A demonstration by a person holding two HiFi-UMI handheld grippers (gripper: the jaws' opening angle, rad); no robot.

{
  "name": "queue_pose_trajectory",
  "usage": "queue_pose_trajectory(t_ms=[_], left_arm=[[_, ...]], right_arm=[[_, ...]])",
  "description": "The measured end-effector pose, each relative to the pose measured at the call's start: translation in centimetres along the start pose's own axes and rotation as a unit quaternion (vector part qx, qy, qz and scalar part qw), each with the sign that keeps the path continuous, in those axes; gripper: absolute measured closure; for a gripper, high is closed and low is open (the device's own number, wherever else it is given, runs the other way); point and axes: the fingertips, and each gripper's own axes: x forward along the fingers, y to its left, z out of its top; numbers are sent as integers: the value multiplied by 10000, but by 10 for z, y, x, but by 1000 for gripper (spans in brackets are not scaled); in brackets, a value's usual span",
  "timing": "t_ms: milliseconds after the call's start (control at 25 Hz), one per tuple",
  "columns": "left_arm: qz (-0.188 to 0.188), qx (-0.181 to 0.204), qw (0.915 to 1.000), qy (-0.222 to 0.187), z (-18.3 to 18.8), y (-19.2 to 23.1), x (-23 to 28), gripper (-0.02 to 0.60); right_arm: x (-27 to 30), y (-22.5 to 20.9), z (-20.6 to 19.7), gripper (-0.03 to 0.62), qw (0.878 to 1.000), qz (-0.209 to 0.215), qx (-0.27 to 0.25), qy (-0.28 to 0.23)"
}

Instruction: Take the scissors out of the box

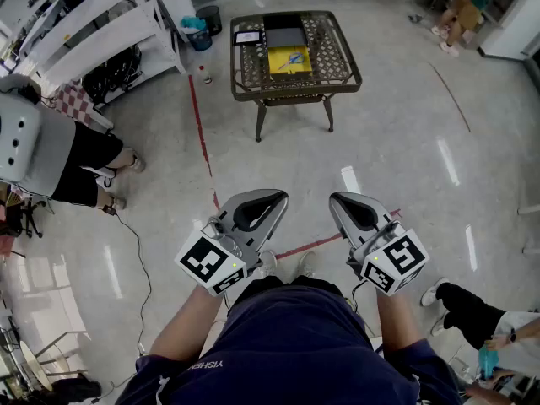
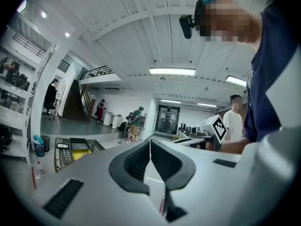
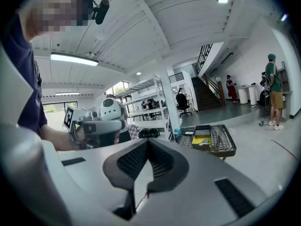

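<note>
A dark metal-mesh table [image 1: 337,72] stands well ahead of me on the glossy floor. On it lies a yellow box [image 1: 289,59] with a small blue shape on top; I cannot make out the scissors themselves. A black case [image 1: 284,36] lies behind the box. My left gripper [image 1: 283,197] and right gripper [image 1: 336,199] hang side by side at waist height, far short of the table. Both are shut with nothing between the pads. The left gripper view shows the shut left gripper [image 2: 150,140] and the table [image 2: 61,157] far left. The right gripper [image 3: 147,141] sees the yellow box [image 3: 203,141] to its right.
A red tape line [image 1: 201,125] runs along the floor left of the table. White shelving [image 1: 101,24] and a blue bin [image 1: 196,32] stand at the back left. A seated person [image 1: 84,163] is at the left, another person's leg [image 1: 468,310] at the lower right.
</note>
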Motion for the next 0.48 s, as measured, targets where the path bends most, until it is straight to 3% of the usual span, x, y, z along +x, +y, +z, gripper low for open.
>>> queue_pose_trajectory(t_ms=[480], left_arm=[[94, -18, 9999, 51, -8, 15, 18, 555]], right_arm=[[10, -21, -4, 577, 9999, 98, 76, -66]])
